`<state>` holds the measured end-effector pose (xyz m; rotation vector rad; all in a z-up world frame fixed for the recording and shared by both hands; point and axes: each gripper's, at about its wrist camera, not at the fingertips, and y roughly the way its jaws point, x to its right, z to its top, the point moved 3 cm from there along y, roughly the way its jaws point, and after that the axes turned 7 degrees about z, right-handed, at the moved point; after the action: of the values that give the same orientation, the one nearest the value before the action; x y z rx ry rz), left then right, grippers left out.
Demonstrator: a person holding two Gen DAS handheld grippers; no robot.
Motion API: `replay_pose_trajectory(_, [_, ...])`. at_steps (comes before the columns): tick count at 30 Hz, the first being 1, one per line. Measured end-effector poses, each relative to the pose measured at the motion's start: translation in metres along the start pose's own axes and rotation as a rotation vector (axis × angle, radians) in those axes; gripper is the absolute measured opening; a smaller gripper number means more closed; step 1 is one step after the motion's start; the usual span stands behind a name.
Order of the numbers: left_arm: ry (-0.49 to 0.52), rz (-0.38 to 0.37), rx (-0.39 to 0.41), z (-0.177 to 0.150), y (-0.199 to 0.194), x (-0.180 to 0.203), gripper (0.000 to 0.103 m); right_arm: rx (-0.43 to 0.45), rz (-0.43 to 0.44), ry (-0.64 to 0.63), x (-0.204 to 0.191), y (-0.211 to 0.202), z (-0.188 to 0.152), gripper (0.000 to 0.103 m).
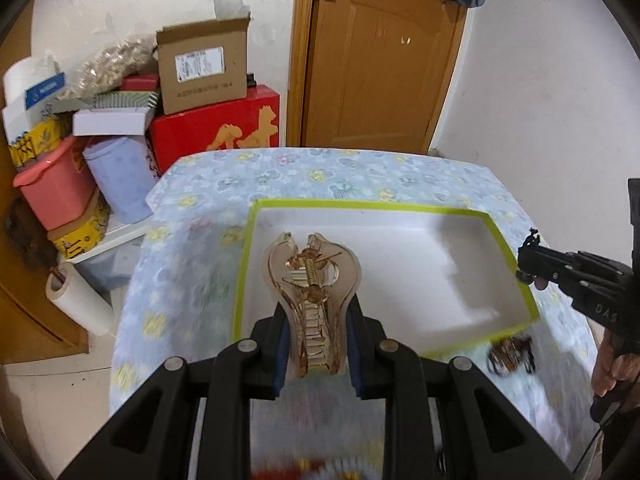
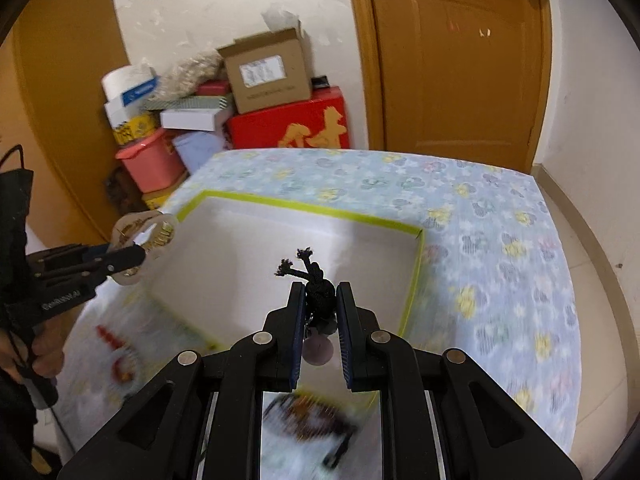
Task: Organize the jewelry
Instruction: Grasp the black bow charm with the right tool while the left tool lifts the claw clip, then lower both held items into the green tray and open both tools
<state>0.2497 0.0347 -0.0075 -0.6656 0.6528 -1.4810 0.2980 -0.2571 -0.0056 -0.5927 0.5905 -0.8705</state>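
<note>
Clips (image 1: pixel 313 304): two; tray (image 1: pixel 508 242): one

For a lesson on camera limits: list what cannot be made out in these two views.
- Dark clip on the table, left view: blurred; right view: blurred, partly behind the gripper body.
- Red items, right view: blurred, unidentifiable.
- Pendant under the black cord, right view: small, partly hidden by the right gripper.

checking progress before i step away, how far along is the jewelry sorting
Done: nothing; the white box looks empty. In hand: left gripper clamps a translucent hair claw; right gripper pinches a black knotted cord. Left: a dark hair clip and a red piece on the tablecloth.
</note>
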Motion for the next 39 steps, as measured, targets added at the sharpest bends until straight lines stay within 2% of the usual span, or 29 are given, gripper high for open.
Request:
replay_pose_trajectory(10, [0.036,0.037,-0.050,0.026,0.066,0.000,0.026,-0.065,-0.081,0.002,0.038,0.058,0.019,0.016])
replay_pose_trajectory(19, [0.037,0.041,-0.036,0.029,0.079,-0.002,0.026,-0.084,-0.115,-0.009,0.045,0.073,0.021,0.017])
replay_pose_trajectory(23, [0.024,0.037,-0.033,0.028,0.076,-0.004,0.031,-0.090,-0.115,-0.020,0.040,0.070,0.021,0.030])
replay_pose_trajectory(24, [0.018,0.034,-0.029,0.028,0.074,-0.005,0.037,-0.086,-0.116,-0.024,0.038,0.068,0.020,0.032])
replay_pose_trajectory(27, [0.009,0.023,-0.013,0.027,0.066,-0.006,0.044,-0.074,-0.107,-0.025,0.033,0.059,0.020,0.034])
replay_pose_trajectory(33, [0.010,0.024,0.012,0.022,0.039,-0.008,0.044,-0.044,-0.091,-0.012,0.021,0.030,0.015,0.034])
replay_pose_trajectory(39, [-0.003,0.008,0.048,0.004,-0.005,-0.010,0.044,0.007,-0.062,-0.006,-0.002,-0.017,-0.006,0.034])
